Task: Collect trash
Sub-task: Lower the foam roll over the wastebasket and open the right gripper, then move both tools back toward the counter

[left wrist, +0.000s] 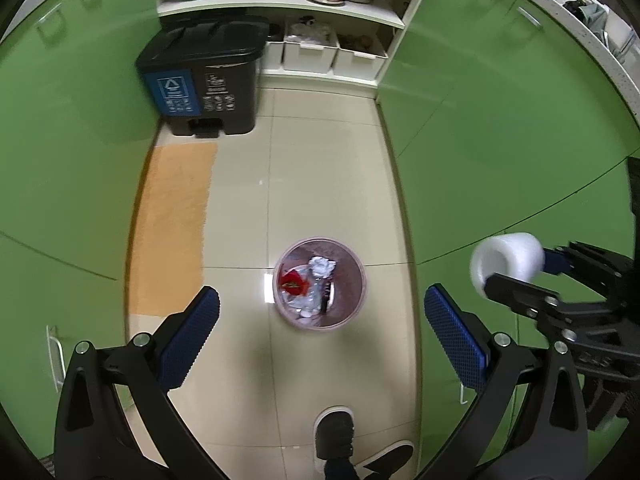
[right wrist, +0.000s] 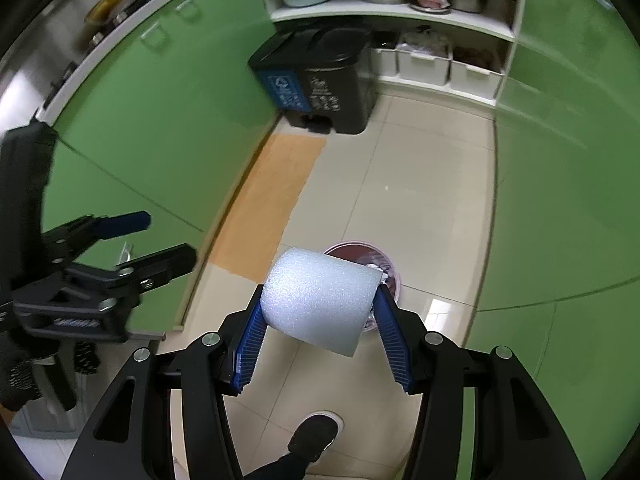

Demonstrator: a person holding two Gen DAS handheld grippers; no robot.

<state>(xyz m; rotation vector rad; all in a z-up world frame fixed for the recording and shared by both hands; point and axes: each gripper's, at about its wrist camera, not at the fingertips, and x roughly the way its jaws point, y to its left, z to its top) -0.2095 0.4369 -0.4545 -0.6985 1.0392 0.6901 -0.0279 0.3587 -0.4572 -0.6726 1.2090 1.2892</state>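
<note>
A small pink waste bin [left wrist: 359, 264] stands on the tiled floor, holding crumpled white paper [left wrist: 322, 266], a red wrapper [left wrist: 294, 282] and clear plastic. My left gripper [left wrist: 322, 296] hovers above it, open wide, nothing between its blue pads [left wrist: 192, 336]. At the right edge of that view my right gripper [left wrist: 520, 270] is shut on a white foam roll [left wrist: 506, 258]. In the right wrist view the foam roll [right wrist: 320, 300] is clamped between both pads of the right gripper [right wrist: 320, 294] and hides most of the bin [right wrist: 354, 247]. The left gripper [right wrist: 160, 240] shows at the left.
A black pedal bin [left wrist: 204, 76] with a blue label stands at the far end under white shelves [left wrist: 280, 10] with pots and storage boxes. Green cabinets [left wrist: 500, 140] line both sides of the narrow floor. An orange mat [left wrist: 172, 232] lies left. A person's shoe [left wrist: 334, 432] is near the bottom.
</note>
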